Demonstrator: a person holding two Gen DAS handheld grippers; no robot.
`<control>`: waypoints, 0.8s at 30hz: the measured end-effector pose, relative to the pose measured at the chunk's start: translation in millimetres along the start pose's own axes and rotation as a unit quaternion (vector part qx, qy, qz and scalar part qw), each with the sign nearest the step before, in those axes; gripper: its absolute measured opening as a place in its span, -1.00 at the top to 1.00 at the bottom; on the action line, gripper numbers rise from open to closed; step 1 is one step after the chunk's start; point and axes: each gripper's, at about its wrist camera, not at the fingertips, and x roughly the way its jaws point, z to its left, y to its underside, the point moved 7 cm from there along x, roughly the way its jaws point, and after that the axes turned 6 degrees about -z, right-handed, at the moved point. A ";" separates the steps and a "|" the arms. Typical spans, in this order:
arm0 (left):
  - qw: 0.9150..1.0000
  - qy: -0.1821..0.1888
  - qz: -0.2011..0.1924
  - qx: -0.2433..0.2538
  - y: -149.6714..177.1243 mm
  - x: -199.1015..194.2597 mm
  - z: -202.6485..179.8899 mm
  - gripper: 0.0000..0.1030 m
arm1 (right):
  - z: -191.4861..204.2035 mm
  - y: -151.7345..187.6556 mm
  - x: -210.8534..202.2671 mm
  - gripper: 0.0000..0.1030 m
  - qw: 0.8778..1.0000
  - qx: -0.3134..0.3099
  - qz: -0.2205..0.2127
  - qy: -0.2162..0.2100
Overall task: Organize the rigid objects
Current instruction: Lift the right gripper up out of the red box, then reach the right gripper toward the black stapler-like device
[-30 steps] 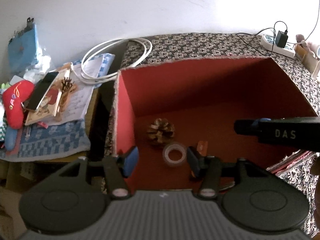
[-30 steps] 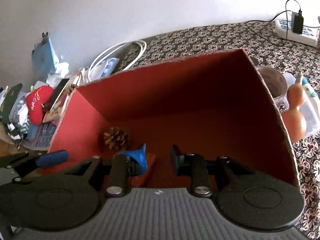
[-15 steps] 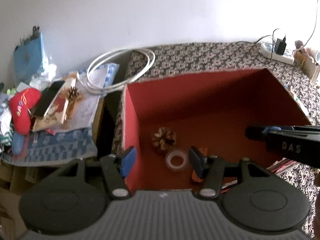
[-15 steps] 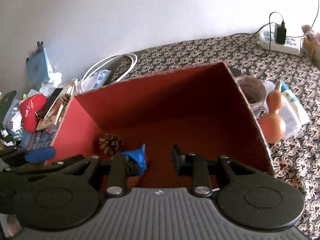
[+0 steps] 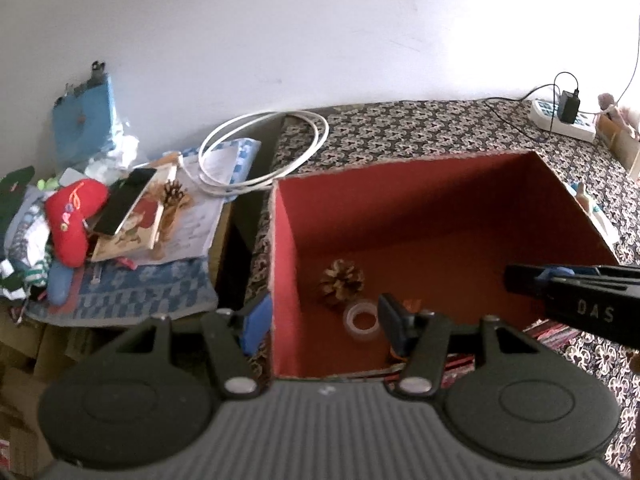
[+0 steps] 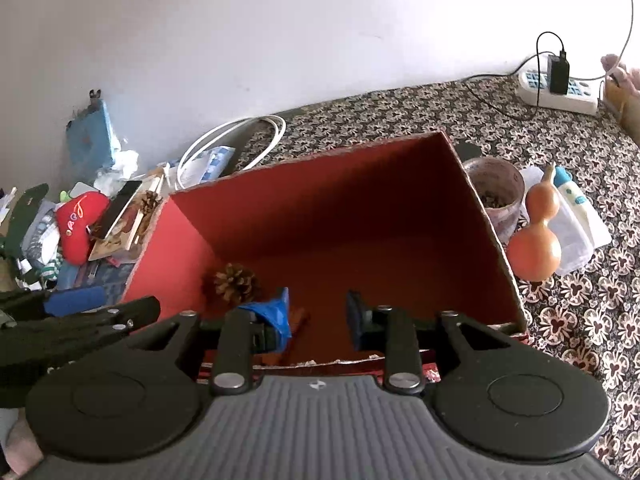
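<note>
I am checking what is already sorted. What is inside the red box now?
Inside the red box lie a pine cone, a clear tape roll and something orange, mostly covered by the gripper fingers. The near floor is hidden.

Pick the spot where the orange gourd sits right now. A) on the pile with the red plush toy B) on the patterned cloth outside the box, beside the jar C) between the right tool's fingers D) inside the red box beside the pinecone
B: the gourd stands on the patterned cloth outside the red box, next to the jar.
</note>
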 end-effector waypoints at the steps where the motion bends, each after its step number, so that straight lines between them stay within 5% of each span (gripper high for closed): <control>1: 1.000 -0.004 -0.001 -0.003 -0.1 -2.1 0.6 -0.16 | 0.2 0.1 -0.9 0.74 1.000 0.001 -0.001 -0.004; 24: 0.996 -0.069 0.004 -0.063 31.3 -44.7 5.9 -0.16 | -14.1 14.6 -43.6 0.73 0.994 -0.026 0.014 -0.110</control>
